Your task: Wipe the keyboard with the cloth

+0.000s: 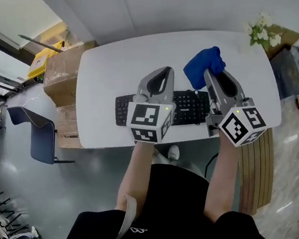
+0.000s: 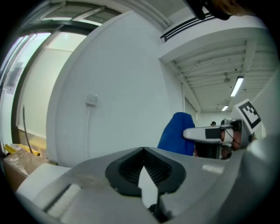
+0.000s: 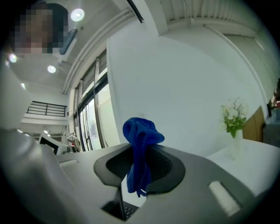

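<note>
Right claw [image 3: 139, 148] clamped on blue cloth [image 1: 203, 65] near keyboard [image 1: 190, 109]; left claw [image 2: 143, 151] together, empty.

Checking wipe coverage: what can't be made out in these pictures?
1. Middle of the keyboard: head view, the left gripper covers it.
2. Right gripper view: only a sliver of keys shows below the tongs of the right gripper, shut on the cloth.
3. Dirt on keys: too small in every view.
</note>
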Motion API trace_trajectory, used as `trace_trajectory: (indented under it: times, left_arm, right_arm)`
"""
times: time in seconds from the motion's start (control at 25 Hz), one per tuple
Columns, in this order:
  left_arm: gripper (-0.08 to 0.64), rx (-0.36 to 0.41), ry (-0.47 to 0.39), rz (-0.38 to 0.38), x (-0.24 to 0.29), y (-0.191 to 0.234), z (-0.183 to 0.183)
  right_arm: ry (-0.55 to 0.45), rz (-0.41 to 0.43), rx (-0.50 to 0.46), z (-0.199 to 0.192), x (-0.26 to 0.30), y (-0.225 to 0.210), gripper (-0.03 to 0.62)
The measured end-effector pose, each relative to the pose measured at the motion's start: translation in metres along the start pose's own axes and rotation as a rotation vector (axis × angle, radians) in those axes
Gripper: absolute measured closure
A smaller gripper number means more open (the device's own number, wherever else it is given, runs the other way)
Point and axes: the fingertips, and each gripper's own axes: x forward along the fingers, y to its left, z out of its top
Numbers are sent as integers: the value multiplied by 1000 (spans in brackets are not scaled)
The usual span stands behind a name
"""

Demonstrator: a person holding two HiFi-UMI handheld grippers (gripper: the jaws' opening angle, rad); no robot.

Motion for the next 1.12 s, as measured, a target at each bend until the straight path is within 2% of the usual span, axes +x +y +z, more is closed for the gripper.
trace_trajectory:
  times: [0.2,0.44,0.72,1.12]
  left_arm:
    - [561,23,-143,105,-34,33,55]
    - [561,46,-244,175,-68,49,94]
    - [561,68,-294,212,-87,56,112]
    - [561,76,-335,245,-99,65,124]
  right_arm:
    - [-56,68,-110,31,26,46,503]
    - [-88,131,-174,51,45,87,505]
    - [-94,182,-245,57,60,115,505]
    - [-95,177,-309,59,65,125,505]
